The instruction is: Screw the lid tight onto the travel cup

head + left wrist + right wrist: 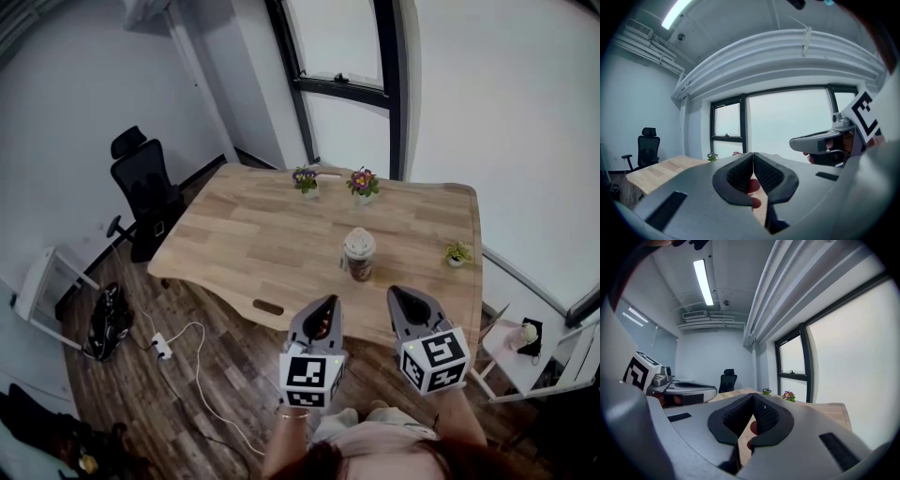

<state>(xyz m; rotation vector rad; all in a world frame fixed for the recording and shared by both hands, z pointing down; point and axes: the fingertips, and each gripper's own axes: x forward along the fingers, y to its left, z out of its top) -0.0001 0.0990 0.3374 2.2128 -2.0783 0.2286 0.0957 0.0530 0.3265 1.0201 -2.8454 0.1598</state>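
The travel cup [359, 255] stands upright near the front of the wooden table [253, 234], brown with a pale lid [359, 242] resting on top. My left gripper [329, 301] hovers over the table's front edge, short of the cup and to its left, shut with nothing in it. My right gripper [398, 292] hangs beside it, to the cup's right, also shut and empty. In the left gripper view the jaws [753, 155] meet at the tips and the right gripper [825, 140] shows alongside. The right gripper view shows its pads [752, 396] touching. Both gripper views hide the cup behind the jaws.
Two potted flowers [306, 180] [363, 183] stand at the table's far edge and a small green plant [457, 253] at its right edge. A black office chair [145, 192] is at the left. A power strip with cables [161, 349] lies on the floor. A white side table [520, 342] stands at the right.
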